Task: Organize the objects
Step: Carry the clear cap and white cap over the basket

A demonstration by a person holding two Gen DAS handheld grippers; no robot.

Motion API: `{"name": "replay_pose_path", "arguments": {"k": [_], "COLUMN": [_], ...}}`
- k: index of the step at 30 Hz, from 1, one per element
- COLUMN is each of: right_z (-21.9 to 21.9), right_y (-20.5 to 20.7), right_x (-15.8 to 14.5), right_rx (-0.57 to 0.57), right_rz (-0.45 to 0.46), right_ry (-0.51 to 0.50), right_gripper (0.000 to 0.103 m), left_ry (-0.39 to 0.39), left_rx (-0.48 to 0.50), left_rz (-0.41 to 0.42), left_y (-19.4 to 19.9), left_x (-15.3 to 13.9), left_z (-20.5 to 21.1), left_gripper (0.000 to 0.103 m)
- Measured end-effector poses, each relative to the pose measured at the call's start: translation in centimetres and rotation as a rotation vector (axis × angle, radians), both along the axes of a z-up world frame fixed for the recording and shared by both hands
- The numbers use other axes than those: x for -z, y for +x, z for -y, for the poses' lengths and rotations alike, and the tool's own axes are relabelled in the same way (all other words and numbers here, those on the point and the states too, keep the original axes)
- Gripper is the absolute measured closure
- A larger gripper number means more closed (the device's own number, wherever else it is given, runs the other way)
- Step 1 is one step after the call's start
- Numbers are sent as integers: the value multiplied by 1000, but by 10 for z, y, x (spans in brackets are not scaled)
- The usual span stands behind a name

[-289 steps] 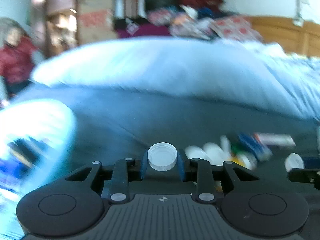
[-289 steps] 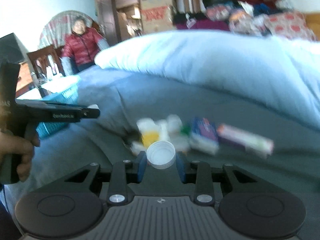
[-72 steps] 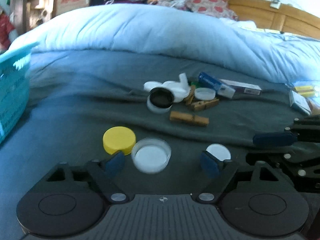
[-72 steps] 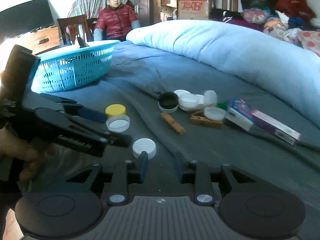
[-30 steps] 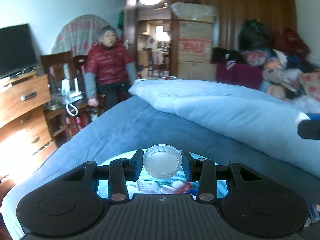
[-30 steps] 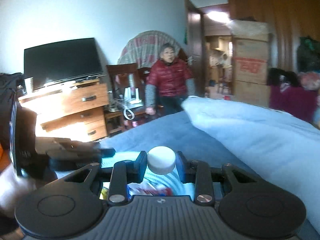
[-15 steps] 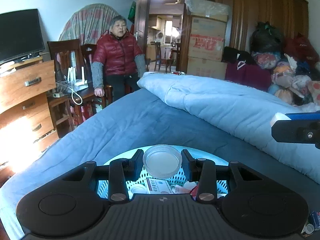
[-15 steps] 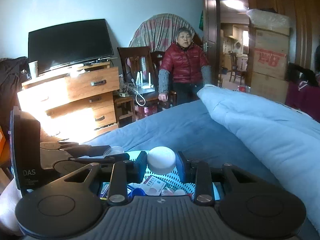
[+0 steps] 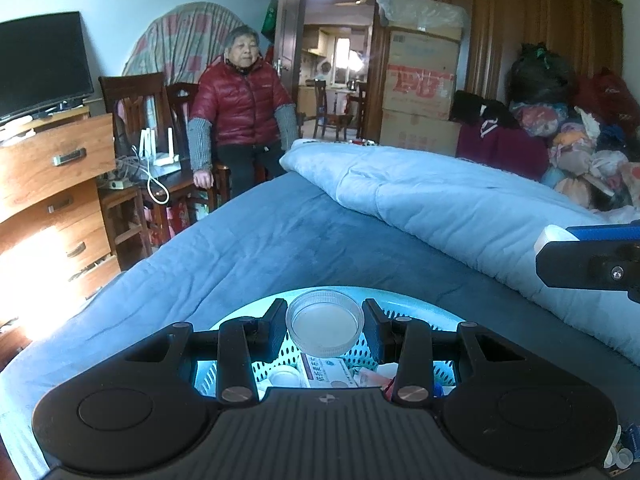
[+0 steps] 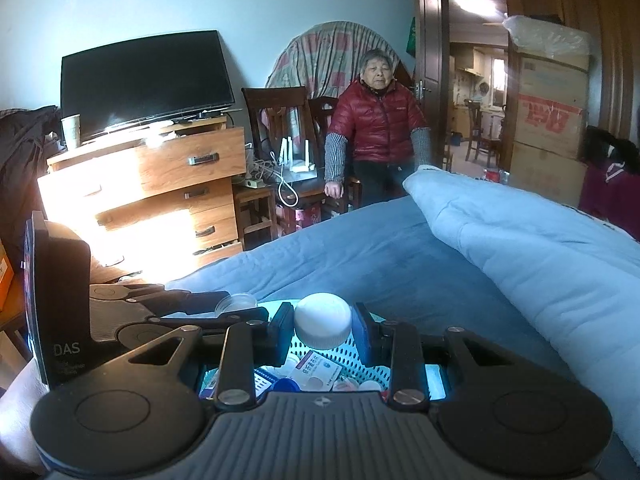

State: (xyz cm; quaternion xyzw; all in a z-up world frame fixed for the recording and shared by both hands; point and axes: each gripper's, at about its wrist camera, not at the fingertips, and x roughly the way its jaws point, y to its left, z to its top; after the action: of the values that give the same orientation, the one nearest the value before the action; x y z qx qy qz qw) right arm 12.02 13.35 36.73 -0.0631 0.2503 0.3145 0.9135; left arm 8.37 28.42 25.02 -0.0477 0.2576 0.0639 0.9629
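Observation:
My left gripper [image 9: 325,326] is shut on a clear plastic lid [image 9: 325,320], open side towards the camera, held above the light blue basket [image 9: 404,310]. My right gripper [image 10: 323,326] is shut on a white bottle cap [image 10: 323,320] above the same basket [image 10: 364,360]. The basket holds a medicine box [image 10: 318,368] and several small items. The left gripper also shows in the right wrist view [image 10: 236,304], at the left with its lid. The right gripper's tip with the white cap shows at the right edge of the left wrist view [image 9: 560,240].
The basket sits on a blue bed cover [image 9: 248,248]. A light blue folded duvet [image 9: 460,204] lies to the right. Beyond the bed are a wooden dresser [image 10: 152,196] with a TV [image 10: 140,80], and a person in a red jacket [image 10: 376,120] on a chair.
Both grippers, each holding its cap, have edged forward and steadied over the basket. The jaws have not changed.

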Motion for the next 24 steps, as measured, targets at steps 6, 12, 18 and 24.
{"name": "replay_pose_path", "arguments": {"k": [6, 12, 18, 24], "right_z": [-2, -2, -5, -10], "right_y": [5, 9, 11, 13], "right_x": [8, 15, 18, 23], "right_rx": [0, 4, 5, -3], "right_rz": [-14, -23, -27, -35], "right_ry": [-4, -6, -8, -14], "right_gripper": [69, 69, 69, 69], "left_ry": [1, 6, 9, 9], "left_rx": [1, 4, 0, -2], "left_rz": [-8, -14, -17, -19], "left_y": [0, 0, -1, -1], "left_x": [5, 9, 12, 14], "left_z": [-1, 0, -1, -2], "left_gripper": [62, 62, 62, 62]}}
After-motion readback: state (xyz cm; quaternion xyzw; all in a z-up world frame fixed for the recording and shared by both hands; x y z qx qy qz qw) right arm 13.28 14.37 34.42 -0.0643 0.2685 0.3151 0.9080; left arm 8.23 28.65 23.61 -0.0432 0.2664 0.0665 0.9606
